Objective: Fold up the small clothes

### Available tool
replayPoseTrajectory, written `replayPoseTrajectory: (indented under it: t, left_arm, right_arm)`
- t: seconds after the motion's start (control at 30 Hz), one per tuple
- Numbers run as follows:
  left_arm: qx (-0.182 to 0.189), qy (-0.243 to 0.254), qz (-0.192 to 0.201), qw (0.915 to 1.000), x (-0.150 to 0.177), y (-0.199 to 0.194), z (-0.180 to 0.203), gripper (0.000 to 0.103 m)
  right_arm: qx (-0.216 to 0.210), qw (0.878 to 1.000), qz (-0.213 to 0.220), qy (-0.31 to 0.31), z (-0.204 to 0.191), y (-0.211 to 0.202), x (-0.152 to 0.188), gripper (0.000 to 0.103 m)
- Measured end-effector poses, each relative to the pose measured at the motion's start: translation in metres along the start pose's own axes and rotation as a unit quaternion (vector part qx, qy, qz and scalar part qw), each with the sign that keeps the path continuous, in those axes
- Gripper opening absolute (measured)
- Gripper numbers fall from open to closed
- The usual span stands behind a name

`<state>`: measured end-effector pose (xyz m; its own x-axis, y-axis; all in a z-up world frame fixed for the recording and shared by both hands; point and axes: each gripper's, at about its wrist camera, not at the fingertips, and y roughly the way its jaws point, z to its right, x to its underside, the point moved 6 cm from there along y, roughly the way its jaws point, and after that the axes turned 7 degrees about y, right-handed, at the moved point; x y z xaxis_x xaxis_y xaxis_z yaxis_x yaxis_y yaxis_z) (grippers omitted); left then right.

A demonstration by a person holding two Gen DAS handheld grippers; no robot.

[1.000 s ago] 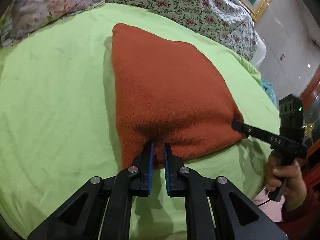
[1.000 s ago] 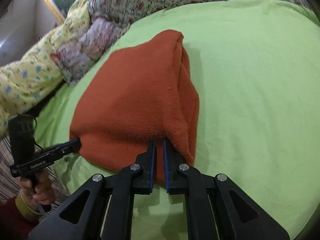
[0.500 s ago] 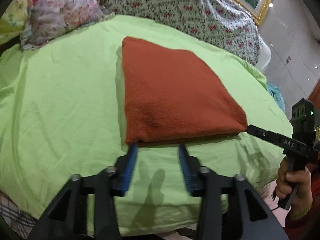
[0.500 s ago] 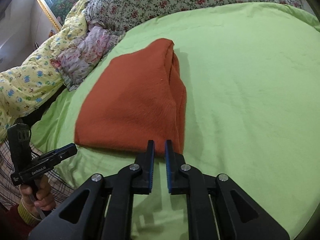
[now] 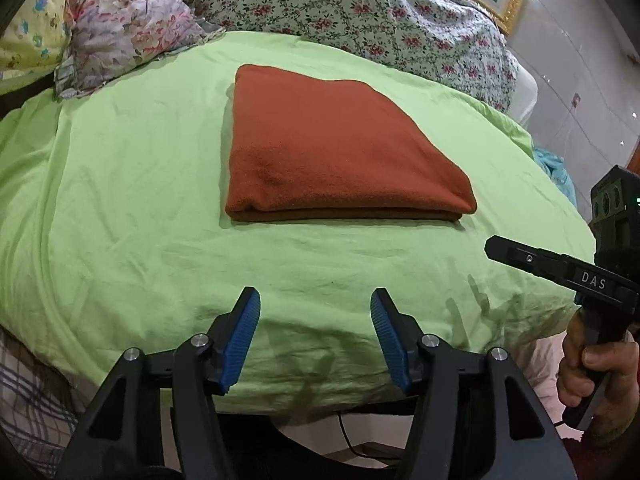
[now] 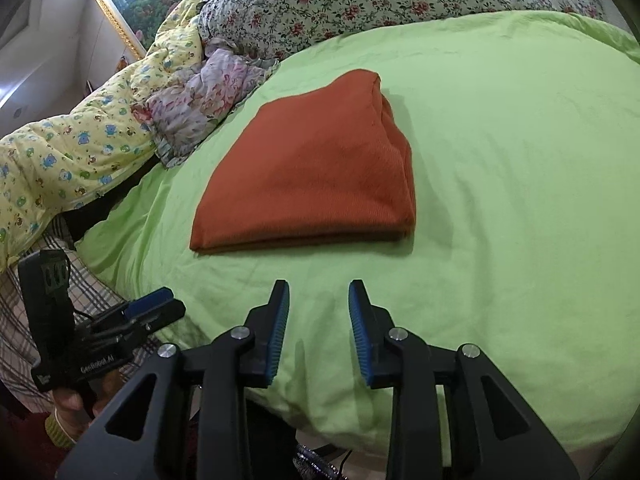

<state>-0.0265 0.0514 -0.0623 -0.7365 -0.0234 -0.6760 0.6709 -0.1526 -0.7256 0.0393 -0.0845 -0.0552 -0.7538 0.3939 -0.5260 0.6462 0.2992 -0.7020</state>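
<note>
Orange knit garment [image 5: 332, 148] lies folded flat on the green sheet [image 5: 132, 184] — a neat stack with its doubled edge toward the cameras, seen from the other side as the same wedge of cloth [image 6: 316, 176]. It rests near the middle of the bed, well apart from both tools.

Left gripper [image 5: 315, 320] hangs over the sheet's near edge with its blue pads spread wide; its jaws have just been opening, and only bare sheet shows between them. It grasps nothing. Right gripper [image 6: 318, 312] sits over the near part of the sheet [image 6: 500, 200] with a narrower gap; its jaws have also just been opening, with nothing between them — released, not touching the garment.

A hand [image 5: 592, 364] grips the right tool's handle at the edge of the left view. Behind the sheet lie a floral quilt [image 5: 360, 12], a crumpled flowered cloth [image 5: 128, 36] and a yellow printed blanket [image 6: 76, 152].
</note>
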Motion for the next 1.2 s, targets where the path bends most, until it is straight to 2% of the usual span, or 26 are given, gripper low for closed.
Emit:
replayPoseTrajectory:
  t: [0.1, 0.17, 0.23, 0.27, 0.3, 0.33, 0.4, 0.47, 0.57, 0.67, 0.8, 0.9, 0.97, 1.2]
  left_arm:
    - [0.004, 0.005, 0.022, 0.9997, -0.028, -0.013, 0.005, 0.058]
    - [0.01, 0.013, 0.054, 0.9984, -0.059, -0.032, 0.013, 0.059]
    - [0.017, 0.019, 0.091, 0.9955, -0.094, -0.057, 0.024, 0.073]
    - [0.018, 0.022, 0.107, 0.9939, -0.11, -0.069, 0.031, 0.083]
    - [0.014, 0.023, 0.118, 0.9927, -0.122, -0.076, 0.036, 0.085]
    - [0.01, 0.026, 0.126, 0.9916, -0.13, -0.082, 0.04, 0.085]
    - [0.003, 0.033, 0.134, 0.9905, -0.137, -0.087, 0.048, 0.085]
    - [-0.017, 0.04, 0.124, 0.9914, -0.13, -0.081, 0.05, 0.085]
    - [-0.047, 0.051, 0.079, 0.9945, -0.106, -0.059, 0.042, 0.085]
    - [-0.07, 0.033, 0.03, 0.9966, -0.075, -0.035, 0.021, 0.086]
    - [-0.098, 0.012, -0.017, 0.995, -0.042, -0.013, -0.006, 0.086]
    - [-0.113, 0.003, -0.026, 0.9933, -0.029, -0.005, -0.018, 0.086]
    - [-0.119, 0.008, -0.028, 0.9925, -0.027, 0.0, -0.02, 0.086]
    - [-0.122, 0.037, -0.018, 0.9916, -0.043, 0.016, -0.009, 0.087]
  right_arm:
    - [-0.003, 1.0, -0.01, -0.005, -0.003, 0.001, 0.0, 0.034]
    - [-0.005, 1.0, -0.008, -0.017, -0.011, -0.005, -0.012, 0.034]
    - [-0.013, 0.999, 0.021, -0.032, -0.023, -0.023, -0.033, 0.035]
    - [-0.018, 0.998, 0.045, -0.044, -0.032, -0.039, -0.049, 0.036]
    - [-0.021, 0.997, 0.061, -0.051, -0.038, -0.049, -0.06, 0.047]
    - [-0.022, 0.995, 0.082, -0.06, -0.045, -0.064, -0.073, 0.065]
    - [-0.022, 0.99, 0.12, -0.077, -0.057, -0.09, -0.094, 0.081]
    - [-0.022, 0.985, 0.142, -0.093, -0.064, -0.104, -0.102, 0.082]
    - [-0.015, 0.985, 0.138, -0.101, -0.064, -0.104, -0.1, 0.085]
    - [-0.011, 0.99, 0.112, -0.089, -0.053, -0.084, -0.084, 0.085]
    - [0.002, 0.997, 0.064, -0.052, -0.029, -0.052, -0.056, 0.085]
    - [0.008, 0.999, 0.037, -0.025, -0.012, -0.032, -0.033, 0.085]
    - [0.017, 0.999, 0.033, -0.02, -0.006, -0.025, -0.027, 0.085]
    - [0.036, 0.998, 0.033, -0.044, -0.012, -0.008, -0.025, 0.086]
